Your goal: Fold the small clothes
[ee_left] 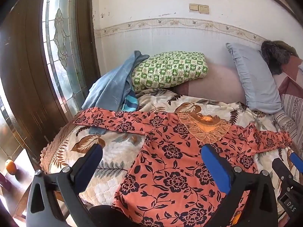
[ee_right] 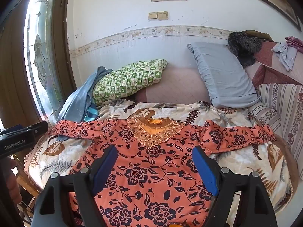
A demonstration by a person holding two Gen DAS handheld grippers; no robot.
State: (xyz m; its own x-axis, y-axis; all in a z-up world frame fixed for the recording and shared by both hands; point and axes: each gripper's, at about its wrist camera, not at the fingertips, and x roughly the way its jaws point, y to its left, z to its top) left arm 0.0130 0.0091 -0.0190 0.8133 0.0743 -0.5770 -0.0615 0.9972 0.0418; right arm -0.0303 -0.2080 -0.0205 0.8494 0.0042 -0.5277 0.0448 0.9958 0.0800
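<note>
An orange top with dark flowers (ee_left: pixel 170 162) lies spread flat on a leaf-patterned quilt (ee_left: pixel 113 151), sleeves out to both sides, lace collar (ee_left: pixel 206 128) toward the wall. My left gripper (ee_left: pixel 151 151) is open and empty, hovering above the top's left body. My right gripper (ee_right: pixel 155 155) is open and empty above the top (ee_right: pixel 151 179), just below the collar (ee_right: pixel 153 132). The right gripper also shows at the right edge of the left wrist view (ee_left: pixel 287 162).
A green checked pillow (ee_left: pixel 168 68), blue cloth (ee_left: pixel 111 87) and grey-blue pillow (ee_left: pixel 253 79) lie against the wall. A dark furry item (ee_right: pixel 244 45) and striped cover (ee_right: pixel 280 102) are at right. A wooden glazed door (ee_left: pixel 56 47) stands left. The quilt (ee_right: pixel 246 158) edge drops off at left.
</note>
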